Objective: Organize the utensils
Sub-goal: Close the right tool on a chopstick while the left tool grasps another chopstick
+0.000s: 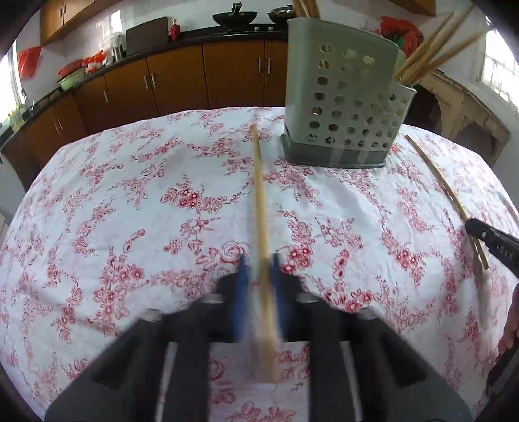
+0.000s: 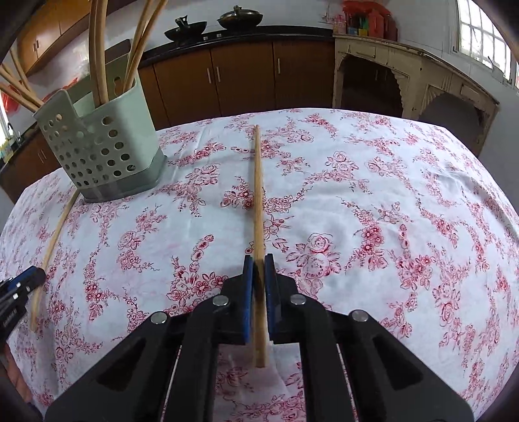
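Your left gripper (image 1: 259,259) is clenching a chopstick (image 1: 259,194) near its thick end; the jaws are pressing on it from both sides, though that view is blurred by motion. The stick is running away from you across the floral cloth (image 1: 129,211) on the counter, its thin tip lying just left of the holder (image 1: 343,107). Your right gripper (image 2: 259,259) is likewise grasping a second chopstick (image 2: 258,181), jaws closed tight on it, the stick pointing forward over the cloth with its far tip toward the back edge of the counter. The holder, a pale green perforated caddy on a darker base, is standing upright on the cloth, left of the right gripper and ahead-right of the left one. Several chopsticks (image 2: 100,65) are already standing in it, leaning outward above the rim. In the left view, the right gripper's black finger is showing at the right edge with its stick arcing toward the holder; in the right view, the left gripper's finger is showing at the left edge with its stick reaching the holder's base. Brown cabinets (image 2: 240,74) and two dark woks (image 2: 185,31) are sitting behind.
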### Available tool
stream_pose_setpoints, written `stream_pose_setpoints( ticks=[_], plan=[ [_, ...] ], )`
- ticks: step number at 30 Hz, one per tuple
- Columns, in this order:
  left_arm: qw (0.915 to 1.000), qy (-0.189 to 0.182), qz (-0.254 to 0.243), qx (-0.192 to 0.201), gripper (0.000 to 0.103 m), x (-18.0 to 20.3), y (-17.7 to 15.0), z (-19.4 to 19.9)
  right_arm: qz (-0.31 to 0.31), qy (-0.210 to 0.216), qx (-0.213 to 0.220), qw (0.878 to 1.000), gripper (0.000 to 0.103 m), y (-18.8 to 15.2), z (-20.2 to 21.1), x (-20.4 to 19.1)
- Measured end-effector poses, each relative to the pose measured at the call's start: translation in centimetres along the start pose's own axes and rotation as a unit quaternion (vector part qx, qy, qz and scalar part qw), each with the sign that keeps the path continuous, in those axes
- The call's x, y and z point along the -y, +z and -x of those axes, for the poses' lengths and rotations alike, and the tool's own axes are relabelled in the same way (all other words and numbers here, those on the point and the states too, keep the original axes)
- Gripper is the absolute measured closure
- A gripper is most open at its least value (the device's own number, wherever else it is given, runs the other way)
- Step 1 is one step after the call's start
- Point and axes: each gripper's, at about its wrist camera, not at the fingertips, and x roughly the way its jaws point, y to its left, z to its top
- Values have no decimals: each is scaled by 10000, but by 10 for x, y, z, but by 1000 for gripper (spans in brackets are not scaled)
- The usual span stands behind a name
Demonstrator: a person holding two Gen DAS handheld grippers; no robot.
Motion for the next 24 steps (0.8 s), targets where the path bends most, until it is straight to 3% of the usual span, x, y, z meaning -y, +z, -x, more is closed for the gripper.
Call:
stream_pose_setpoints(
  ticks=[5, 9, 12, 16, 24],
  plan=[
    [9987, 164, 471, -65, 95, -39, 9, -7, -8, 48, -9, 10000, 95, 0, -1, -1],
    [9986, -73, 526, -62, 93, -56, 8, -6, -11, 52, -18, 10000, 95, 0, -1, 0],
    [9988, -127, 479, 21, 90, -55, 4, -6, -28, 73, -24, 10000, 95, 1, -1, 0],
    [9995, -134, 285, 61, 77, -48, 2, -4, -9, 47, -27, 10000, 95, 1, -1, 0],
    [9998, -53, 171, 47, 75, -43, 7, -6, -4, 48, -32, 10000, 95, 1, -1, -1]
  ],
)
